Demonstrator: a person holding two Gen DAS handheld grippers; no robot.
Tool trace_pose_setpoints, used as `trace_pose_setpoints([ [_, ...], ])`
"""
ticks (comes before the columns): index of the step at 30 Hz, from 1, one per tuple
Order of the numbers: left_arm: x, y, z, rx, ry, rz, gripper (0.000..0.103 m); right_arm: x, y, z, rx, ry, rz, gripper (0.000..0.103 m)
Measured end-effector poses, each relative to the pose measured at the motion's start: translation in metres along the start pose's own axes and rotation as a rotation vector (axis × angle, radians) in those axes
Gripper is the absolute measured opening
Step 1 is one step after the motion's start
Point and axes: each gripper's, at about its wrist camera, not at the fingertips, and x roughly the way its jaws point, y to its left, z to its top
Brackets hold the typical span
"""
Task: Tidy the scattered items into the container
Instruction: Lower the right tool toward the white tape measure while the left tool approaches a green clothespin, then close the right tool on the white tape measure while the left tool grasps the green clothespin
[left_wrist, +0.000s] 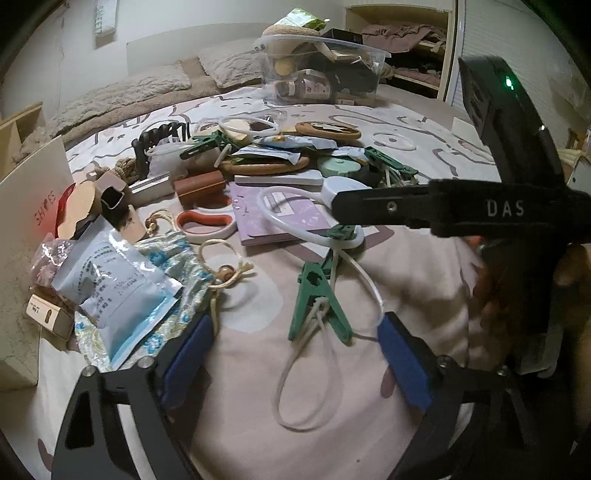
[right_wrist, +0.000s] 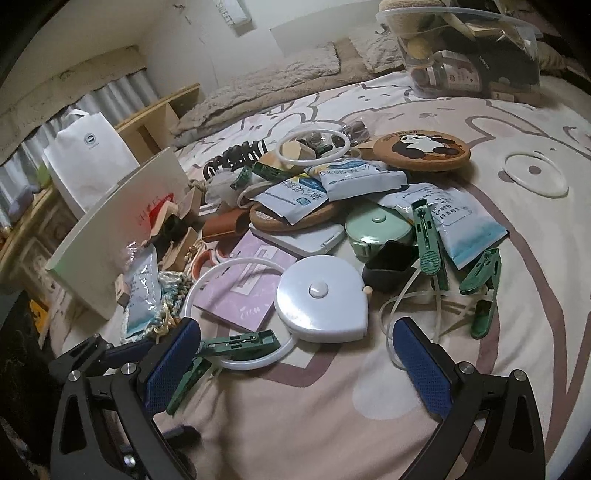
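A clear plastic container (left_wrist: 321, 70) (right_wrist: 469, 48) stands at the far side of the bed, with a jar and other things inside. Scattered items lie in a heap in front of it. My left gripper (left_wrist: 295, 358) is open low over the sheet. A green clothes peg (left_wrist: 317, 299) on a white cord loop lies between its blue pads, and neither pad touches it. My right gripper (right_wrist: 297, 369) is open too. Just ahead of it lie a white round tape measure (right_wrist: 321, 299) and a white ring (right_wrist: 207, 280), with another green peg (right_wrist: 236, 343) beside its left pad. The right tool's black finger (left_wrist: 388, 206) crosses the left wrist view.
The heap holds blue-white sachets (right_wrist: 454, 221), a panda coaster (right_wrist: 424, 147), a mint round case (right_wrist: 376, 225), a purple notebook (right_wrist: 243, 284) and more green pegs (right_wrist: 484, 295). A white box (right_wrist: 122, 229) (left_wrist: 29, 206) borders the heap on the left. A white paper bag (right_wrist: 88, 162) stands behind it.
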Motion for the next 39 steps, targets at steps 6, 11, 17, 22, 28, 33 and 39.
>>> trace_pose_setpoints([
  [6, -0.013, 0.002, -0.008, 0.041, -0.002, -0.091, 0.085, 0.001, 0.0, 0.0, -0.013, -0.002, 0.001, 0.103],
  [11, -0.018, 0.012, 0.0, -0.034, -0.043, -0.048, 0.083, 0.002, -0.006, 0.001, 0.017, -0.011, 0.007, 0.103],
  [17, -0.012, 0.014, 0.003, -0.051, -0.057, 0.011, 0.071, 0.003, -0.002, 0.001, 0.012, -0.019, -0.022, 0.103],
  [22, -0.009, 0.005, 0.005, -0.008, -0.058, 0.025, 0.062, 0.005, 0.004, -0.001, -0.02, -0.023, -0.069, 0.103],
  [28, -0.004, -0.009, 0.006, 0.033, -0.054, 0.023, 0.062, 0.003, 0.001, -0.001, -0.002, -0.033, -0.061, 0.103],
  [33, 0.0, -0.015, 0.007, 0.053, -0.046, 0.032, 0.06, 0.0, -0.001, -0.001, 0.018, -0.057, -0.041, 0.103],
  [39, 0.002, 0.0, 0.008, -0.031, -0.03, 0.037, 0.042, 0.001, 0.005, -0.002, -0.015, -0.07, -0.095, 0.092],
])
